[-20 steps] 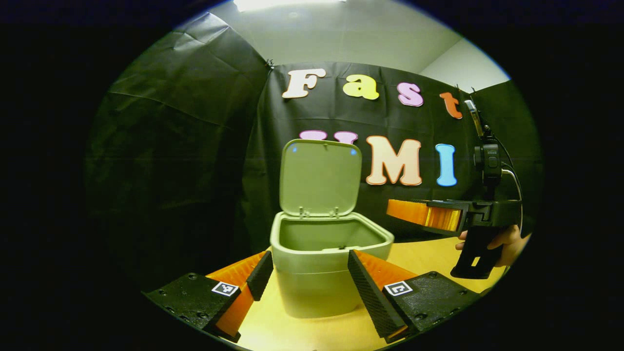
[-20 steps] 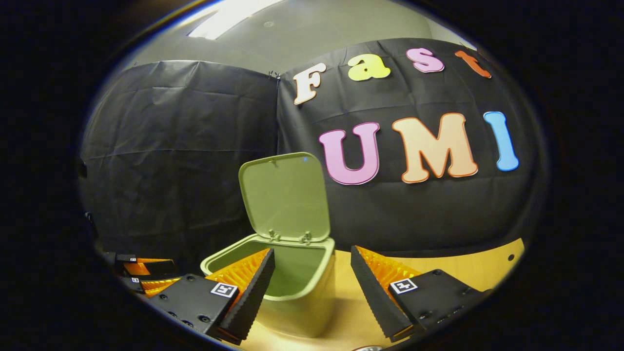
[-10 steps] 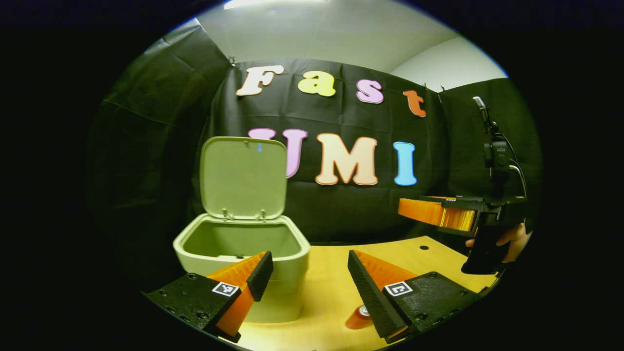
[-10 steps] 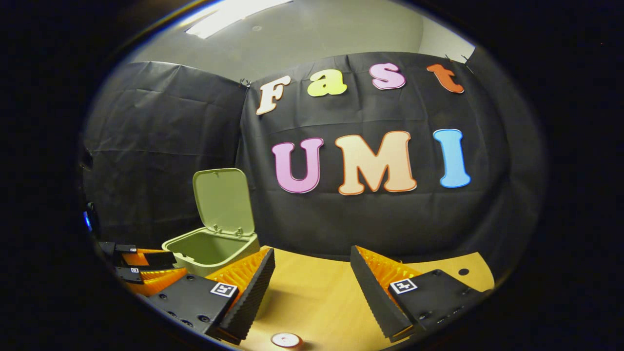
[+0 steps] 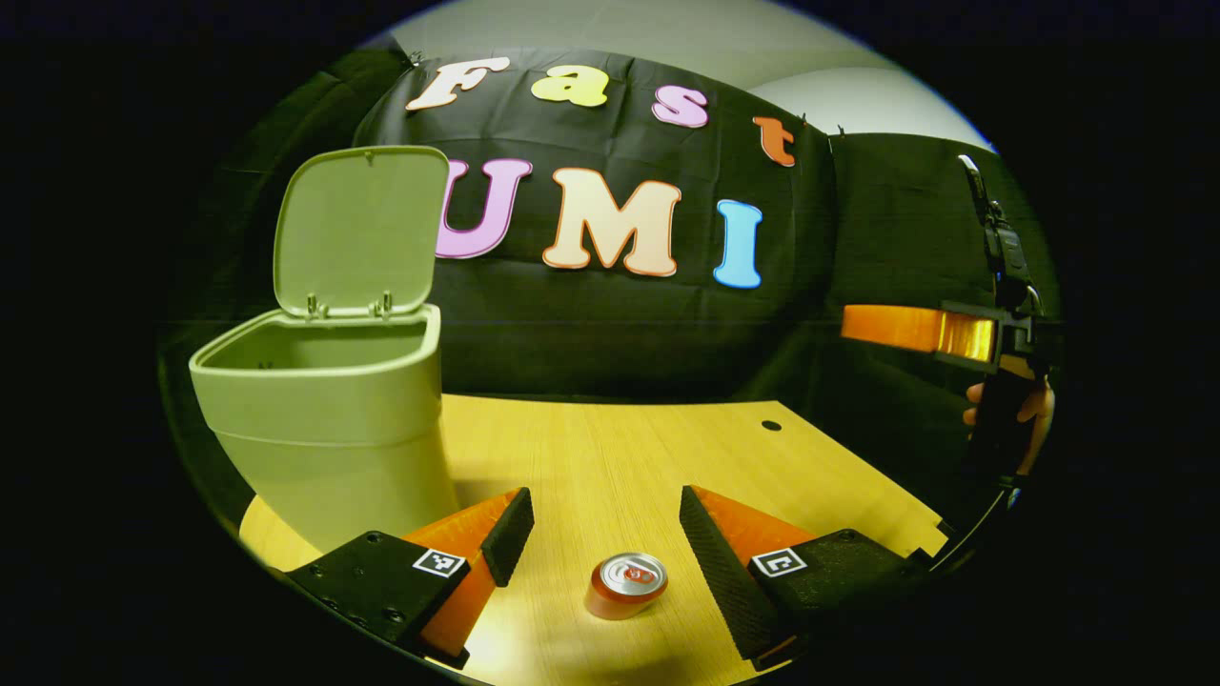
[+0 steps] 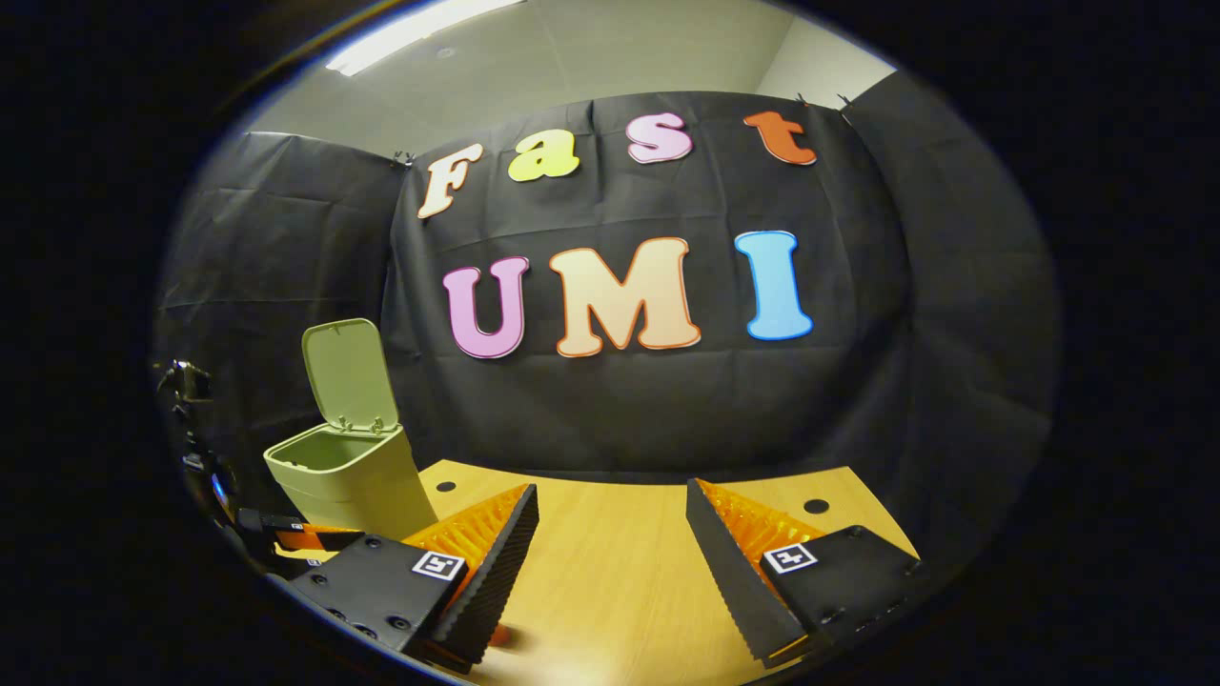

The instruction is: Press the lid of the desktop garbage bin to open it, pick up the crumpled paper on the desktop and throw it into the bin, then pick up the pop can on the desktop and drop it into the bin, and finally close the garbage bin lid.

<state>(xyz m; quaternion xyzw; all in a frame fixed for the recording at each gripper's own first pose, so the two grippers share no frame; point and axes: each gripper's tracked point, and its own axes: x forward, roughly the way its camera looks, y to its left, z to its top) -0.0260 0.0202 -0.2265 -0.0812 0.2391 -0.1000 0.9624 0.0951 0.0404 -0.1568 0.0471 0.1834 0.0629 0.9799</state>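
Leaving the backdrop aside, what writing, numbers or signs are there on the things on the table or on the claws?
Can: any print is too small and blurred to read.
Bin: no writing visible on it.
Left claw: a small square tag on each finger, a black-and-white pattern, no readable words.
Right claw: the same kind of patterned tags, no readable words.

I count one garbage bin [image 5: 324,419] with one raised lid [image 5: 357,229], one pop can [image 5: 626,585], two grippers, and one wooden desktop [image 5: 648,457].
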